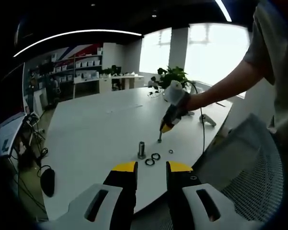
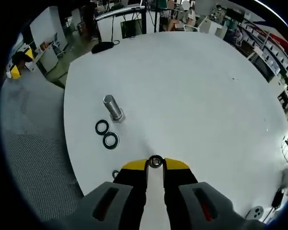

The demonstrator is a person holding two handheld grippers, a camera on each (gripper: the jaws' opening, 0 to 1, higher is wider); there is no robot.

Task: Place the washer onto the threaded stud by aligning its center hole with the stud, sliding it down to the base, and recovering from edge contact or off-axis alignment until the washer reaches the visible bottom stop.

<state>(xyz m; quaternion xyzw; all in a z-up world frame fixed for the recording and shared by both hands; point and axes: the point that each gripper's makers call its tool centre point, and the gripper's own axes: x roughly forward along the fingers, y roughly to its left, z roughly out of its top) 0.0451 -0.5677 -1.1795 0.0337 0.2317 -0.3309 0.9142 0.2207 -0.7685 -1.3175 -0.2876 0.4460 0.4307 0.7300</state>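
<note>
A short metal threaded stud (image 1: 142, 149) (image 2: 113, 107) stands upright on the white table (image 1: 96, 139) (image 2: 196, 86). Two dark washers (image 1: 150, 162) (image 1: 156, 156) (image 2: 102, 127) (image 2: 110, 140) lie flat beside its base, and a smaller ring (image 1: 171, 151) lies a little farther off. My right gripper (image 1: 160, 139) (image 2: 155, 164) is shut on a small washer (image 2: 155, 161), held low over the table and off to the side of the stud. My left gripper (image 1: 151, 167) hangs open near the table's edge, short of the stud, with nothing between its fingers.
The table edge runs close behind the stud and washers, with a grey mesh chair (image 2: 33, 158) (image 1: 249, 158) beyond it. A potted plant (image 1: 171, 76), a white device (image 1: 207, 119) and a cable sit at the table's far side. A person's arm (image 1: 220, 88) holds the right gripper.
</note>
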